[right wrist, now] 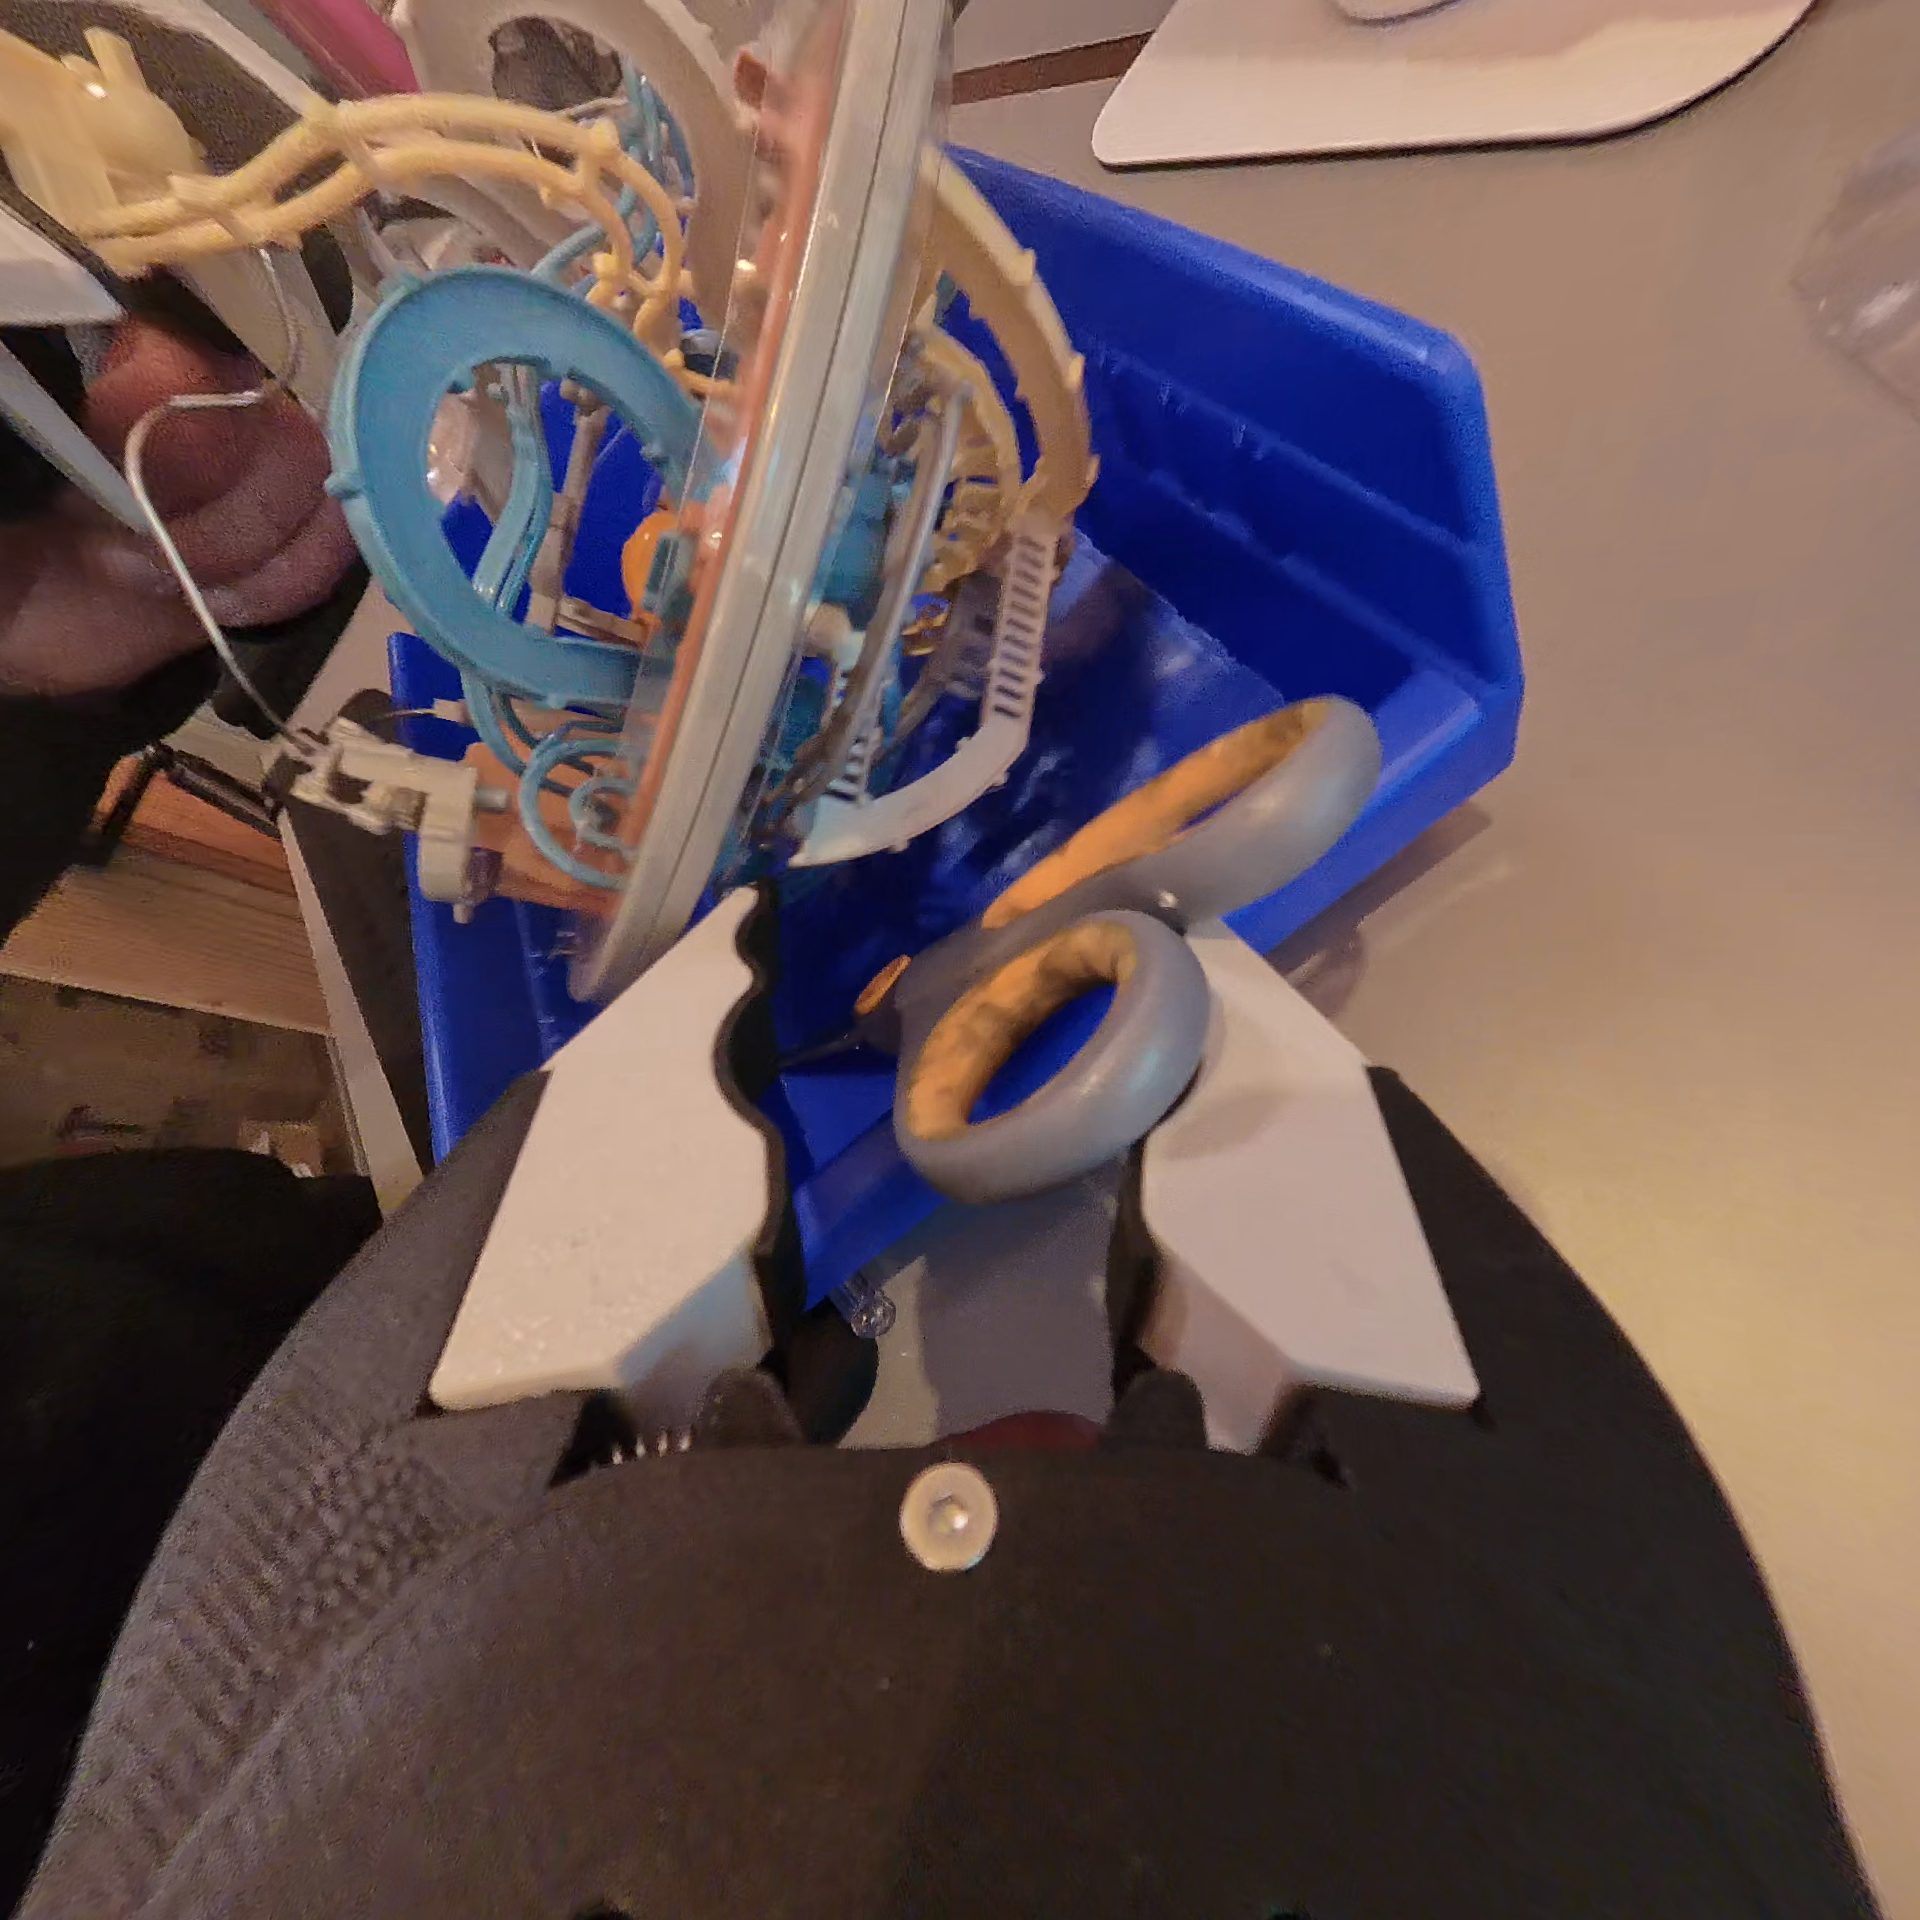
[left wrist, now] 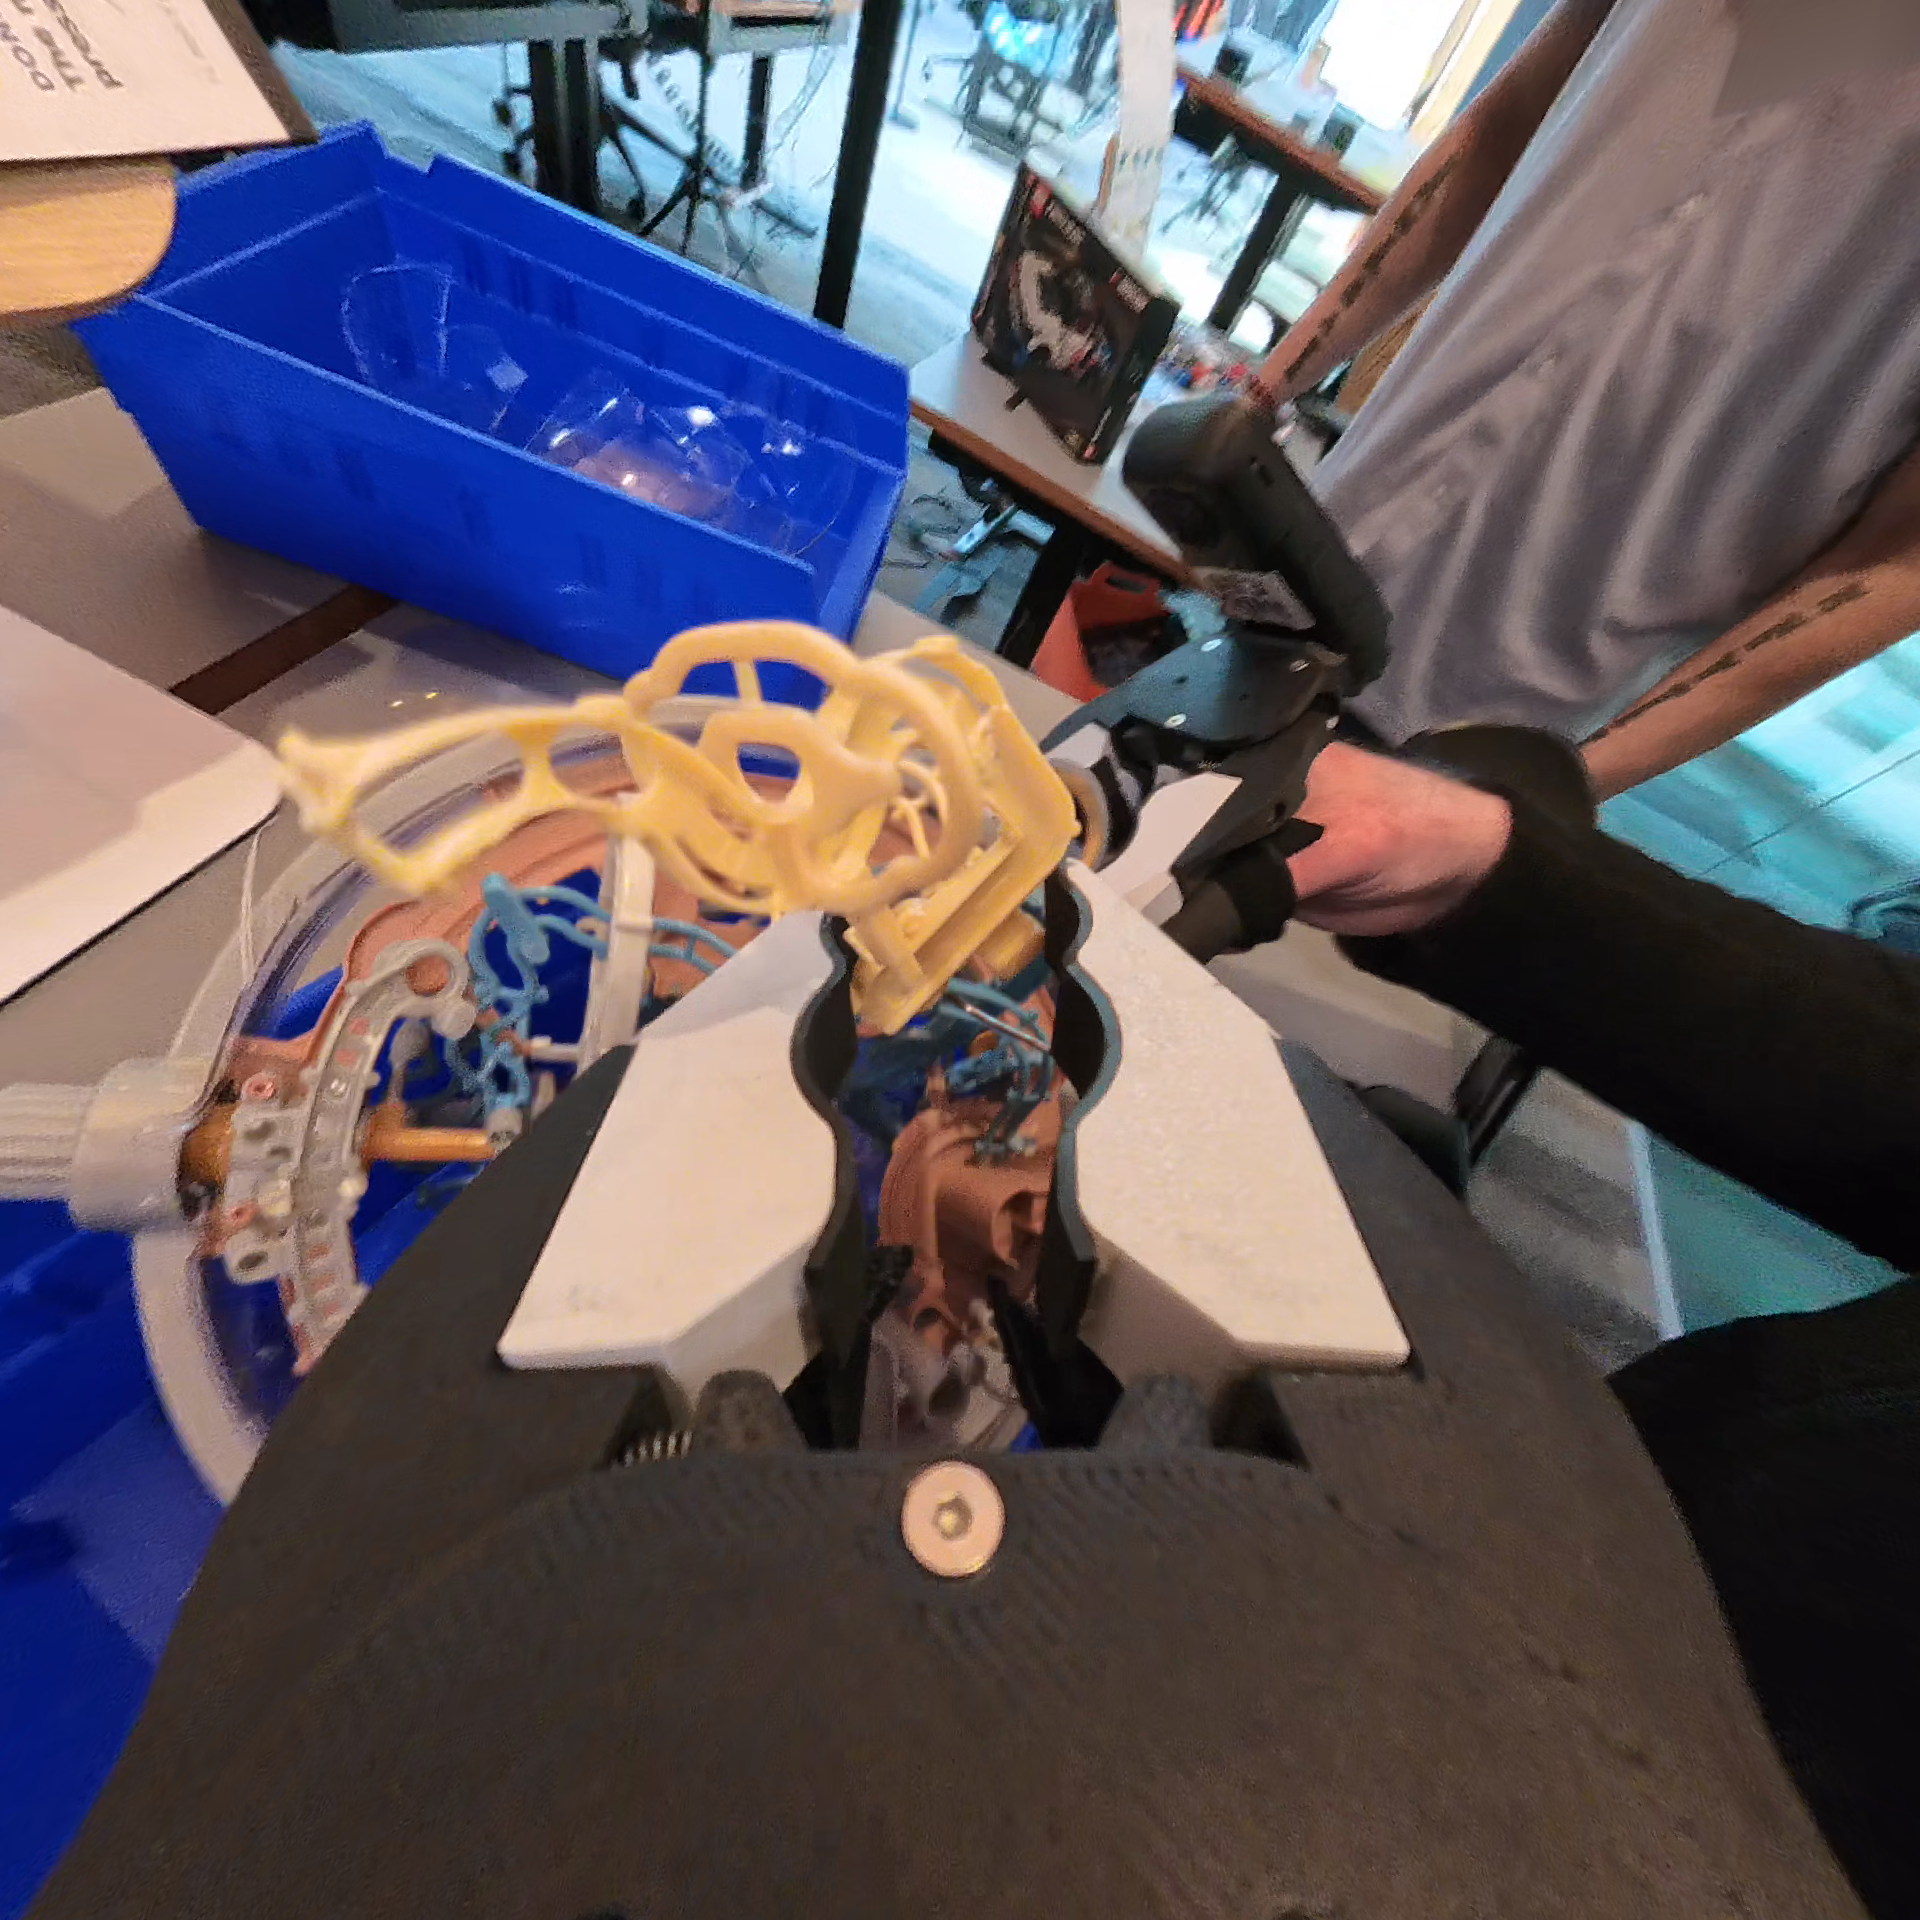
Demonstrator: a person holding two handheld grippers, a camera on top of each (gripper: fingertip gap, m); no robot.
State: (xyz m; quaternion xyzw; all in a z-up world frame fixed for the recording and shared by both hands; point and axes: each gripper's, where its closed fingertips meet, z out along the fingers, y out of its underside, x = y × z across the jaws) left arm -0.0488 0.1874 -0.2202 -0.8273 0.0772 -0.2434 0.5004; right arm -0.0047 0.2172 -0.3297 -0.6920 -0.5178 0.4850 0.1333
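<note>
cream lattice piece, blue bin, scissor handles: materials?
Cream lattice piece: likely rigid moulded plastic, matt; thin struts hold shape. Blue bin: glossy moulded plastic, ribbed walls. Scissor handles: grey plastic loops, tan lining, possibly soft rubber.

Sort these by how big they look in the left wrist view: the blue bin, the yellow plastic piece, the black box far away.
1. blue bin
2. yellow plastic piece, though nearer the camera
3. black box, farther off, so its true size is unsure
</note>
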